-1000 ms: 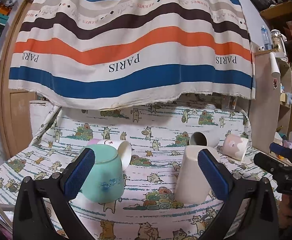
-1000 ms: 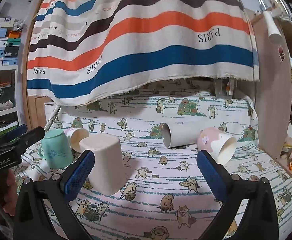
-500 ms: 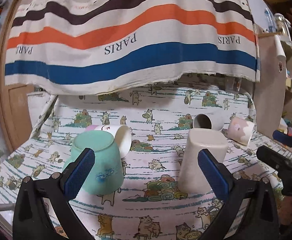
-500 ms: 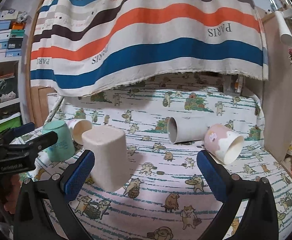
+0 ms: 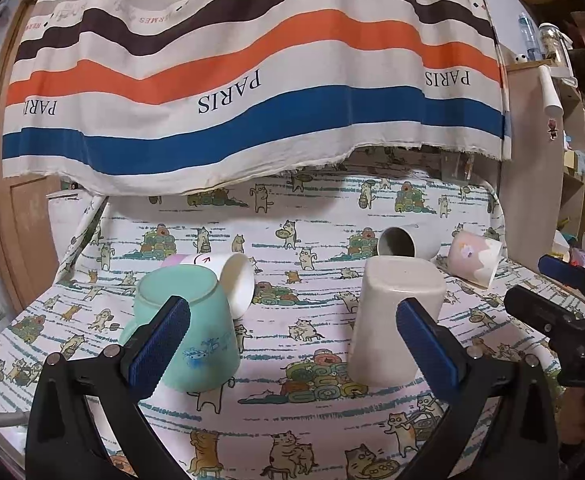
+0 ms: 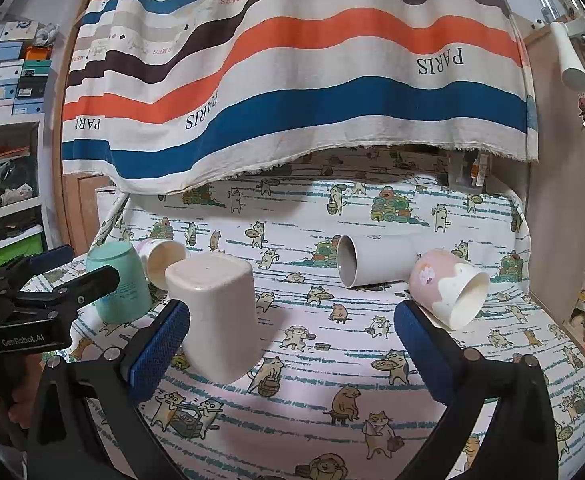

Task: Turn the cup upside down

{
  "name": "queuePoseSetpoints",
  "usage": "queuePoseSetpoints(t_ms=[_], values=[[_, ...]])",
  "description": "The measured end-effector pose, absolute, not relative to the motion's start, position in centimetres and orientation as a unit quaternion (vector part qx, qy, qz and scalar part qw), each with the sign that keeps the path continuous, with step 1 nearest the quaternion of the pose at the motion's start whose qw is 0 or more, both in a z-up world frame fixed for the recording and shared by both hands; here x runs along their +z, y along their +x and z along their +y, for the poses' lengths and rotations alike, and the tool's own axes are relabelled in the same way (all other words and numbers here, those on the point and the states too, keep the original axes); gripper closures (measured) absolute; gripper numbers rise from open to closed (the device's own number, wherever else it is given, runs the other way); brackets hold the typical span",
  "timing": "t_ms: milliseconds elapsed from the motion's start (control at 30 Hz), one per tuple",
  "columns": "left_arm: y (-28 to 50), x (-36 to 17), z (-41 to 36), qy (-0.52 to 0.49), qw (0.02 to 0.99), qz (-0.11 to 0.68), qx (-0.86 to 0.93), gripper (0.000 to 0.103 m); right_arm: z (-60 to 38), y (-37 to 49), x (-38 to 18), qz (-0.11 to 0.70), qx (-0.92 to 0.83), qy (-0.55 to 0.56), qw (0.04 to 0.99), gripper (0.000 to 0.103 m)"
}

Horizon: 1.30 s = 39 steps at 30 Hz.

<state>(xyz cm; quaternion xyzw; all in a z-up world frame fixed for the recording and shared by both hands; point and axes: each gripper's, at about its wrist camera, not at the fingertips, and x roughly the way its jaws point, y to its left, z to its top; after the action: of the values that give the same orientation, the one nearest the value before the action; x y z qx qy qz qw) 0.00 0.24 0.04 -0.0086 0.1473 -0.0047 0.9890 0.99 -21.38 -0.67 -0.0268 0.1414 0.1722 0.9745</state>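
While both grippers, left gripper (image 5: pixel 292 344) and right gripper (image 6: pixel 292 344), gape empty, three cups lie sideways; next, grasp the pink cup (image 6: pixel 446 288).

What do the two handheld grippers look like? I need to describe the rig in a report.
Both are matte black plastic. The left gripper and right gripper each have two fingers with textured blue pads and silver screws. White lettering on the left one's body reads GenRobot.AI.

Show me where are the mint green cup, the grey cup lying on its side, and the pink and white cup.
mint green cup (image 5: pixel 196 336): left wrist view, on its side wall.
grey cup (image 6: pixel 380 258): right wrist view, on its outer wall.
pink and white cup (image 6: pixel 436 280): right wrist view, on its pink side.
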Motion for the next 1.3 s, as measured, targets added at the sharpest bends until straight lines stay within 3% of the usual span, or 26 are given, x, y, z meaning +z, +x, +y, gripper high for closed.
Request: queuePoseSetpoints(t_ms=[1300], values=[[0.10,-0.01,0.55,-0.010,0.988,0.151,0.015,0.000,-21.41,1.03,-0.69,0.142,0.172,-0.027,0.974,0.000]])
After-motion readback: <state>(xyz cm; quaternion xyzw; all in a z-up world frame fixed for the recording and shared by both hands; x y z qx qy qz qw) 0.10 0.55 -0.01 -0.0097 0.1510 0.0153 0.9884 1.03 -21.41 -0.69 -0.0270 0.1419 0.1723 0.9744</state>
